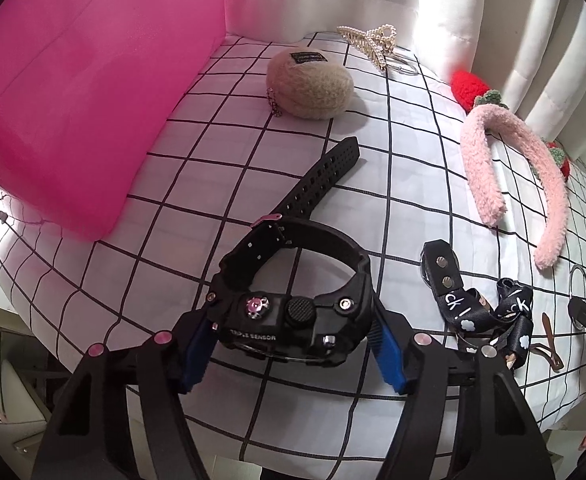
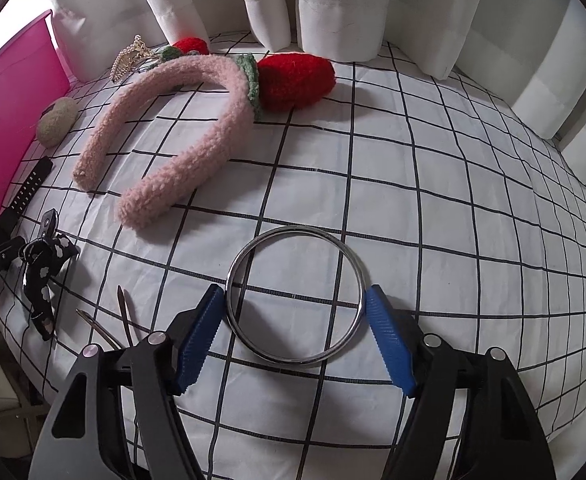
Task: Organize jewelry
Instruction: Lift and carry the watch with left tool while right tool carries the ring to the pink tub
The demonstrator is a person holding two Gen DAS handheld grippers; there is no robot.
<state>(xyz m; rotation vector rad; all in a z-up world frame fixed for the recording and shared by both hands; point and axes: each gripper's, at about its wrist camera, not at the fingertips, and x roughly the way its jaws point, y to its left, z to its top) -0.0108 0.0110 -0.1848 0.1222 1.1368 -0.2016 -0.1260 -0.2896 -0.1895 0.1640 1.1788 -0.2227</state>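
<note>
A black watch point(image 1: 293, 320) lies on the checked cloth, its strap point(image 1: 321, 178) stretched toward the far side. My left gripper point(image 1: 293, 344) is open around the watch body, blue pads on either side of it and close to it. A silver bangle point(image 2: 295, 294) lies flat on the cloth. My right gripper point(image 2: 295, 320) is open, its blue pads at the bangle's left and right edges. The pink box point(image 1: 73, 92) stands at the far left, and shows in the right wrist view point(image 2: 9, 120).
A pink fluffy headband with red strawberries point(image 2: 181, 136), a beige felt pouch point(image 1: 311, 84), a pearl hair claw point(image 1: 377, 42), a black printed ribbon clip point(image 1: 481, 312) and brown hair pins point(image 2: 125, 316) lie on the checked cloth point(image 2: 453, 200). White curtains hang behind.
</note>
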